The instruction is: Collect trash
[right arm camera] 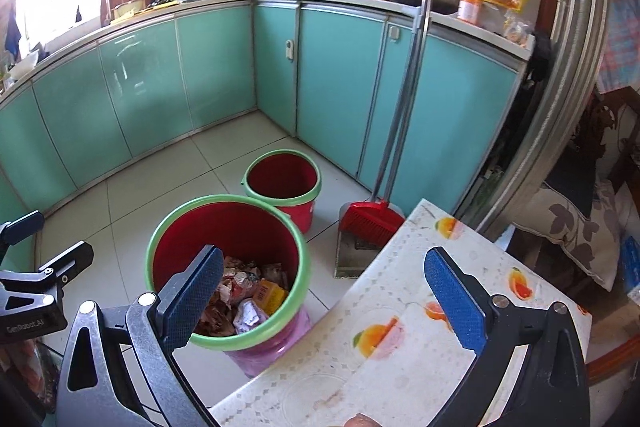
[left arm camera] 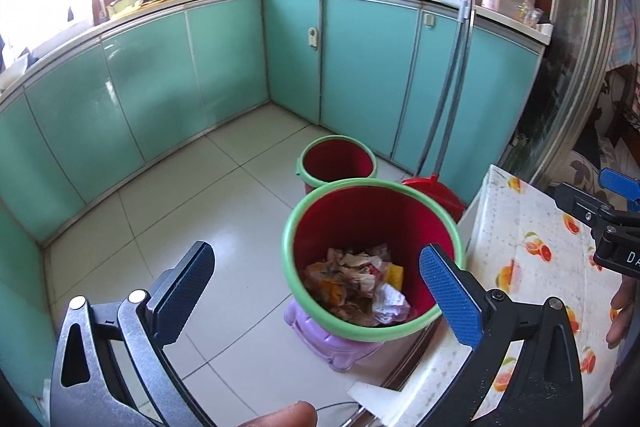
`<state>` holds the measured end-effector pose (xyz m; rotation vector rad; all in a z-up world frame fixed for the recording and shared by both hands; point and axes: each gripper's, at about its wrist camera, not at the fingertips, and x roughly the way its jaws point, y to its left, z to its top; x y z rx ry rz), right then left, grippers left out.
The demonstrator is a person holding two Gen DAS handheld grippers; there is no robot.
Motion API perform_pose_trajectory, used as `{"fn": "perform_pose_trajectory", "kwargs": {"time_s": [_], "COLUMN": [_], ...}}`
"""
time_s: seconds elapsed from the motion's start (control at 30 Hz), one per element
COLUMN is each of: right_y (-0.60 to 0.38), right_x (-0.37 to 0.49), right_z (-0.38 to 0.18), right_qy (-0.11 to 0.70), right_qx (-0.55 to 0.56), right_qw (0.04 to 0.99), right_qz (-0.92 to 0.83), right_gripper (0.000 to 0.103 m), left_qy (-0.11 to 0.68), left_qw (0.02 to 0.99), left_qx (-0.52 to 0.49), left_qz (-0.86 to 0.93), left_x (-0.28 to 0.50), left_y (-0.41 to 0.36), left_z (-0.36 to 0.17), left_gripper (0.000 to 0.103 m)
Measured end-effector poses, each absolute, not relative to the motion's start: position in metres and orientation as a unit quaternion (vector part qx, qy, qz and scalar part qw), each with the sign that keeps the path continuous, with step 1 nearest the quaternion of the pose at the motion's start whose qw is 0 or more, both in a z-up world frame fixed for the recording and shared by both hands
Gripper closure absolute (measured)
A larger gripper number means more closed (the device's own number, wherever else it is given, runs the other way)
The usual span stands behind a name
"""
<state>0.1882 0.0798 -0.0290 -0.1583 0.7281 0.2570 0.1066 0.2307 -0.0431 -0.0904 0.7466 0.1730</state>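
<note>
progress: trash point(left arm camera: 360, 283) is sitting inside the near bin point(left arm camera: 304, 211), looking mostly done | left tongs point(left arm camera: 316, 291) and right tongs point(right arm camera: 324, 295) are gaping, holding nothing | left: table point(right arm camera: 400, 267) is showing no scraps

At the centre of the frame, the round red plastic bucket with a pale green rim point(left arm camera: 372, 259) holds crumpled white, orange and yellow trash point(left arm camera: 360, 283) and sits on a lilac plastic stool point(left arm camera: 332, 343), and behind it stands a smaller red bucket with the same green rim point(right arm camera: 283, 183). At lower right, the white tablecloth printed with orange citrus slices and a faint grey dotted pattern point(right arm camera: 400, 327) covers the table; the gripper pads are blue with a fine textured grid point(left arm camera: 448, 299) on black and grey frames. Glossy turquoise cabinet doors with pale trim point(left arm camera: 160, 79) fill the middle band above a cream tiled floor point(left arm camera: 224, 227), and a red-bristled broom with a red and silver handle point(right arm camera: 372, 223) leans at centre right.
</note>
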Motion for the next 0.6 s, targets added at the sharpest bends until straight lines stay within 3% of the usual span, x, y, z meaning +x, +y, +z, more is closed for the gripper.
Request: {"fn": "perform_pose_trajectory", "kwargs": {"time_s": [0.6], "right_y": [-0.095], "right_x": [0.072], "right_z": [0.044], "right_qy": [0.321], "right_qx": [-0.008], "right_qw": [0.947], "right_qz": [0.022], "right_gripper": [0.002], "left_qy": [0.293], "left_qw": [0.955], "left_qx": [0.015], "left_qz": [-0.039], "left_x": [0.07], "left_y": [0.085], "left_z": [0.023], "left_gripper": [0.0]}}
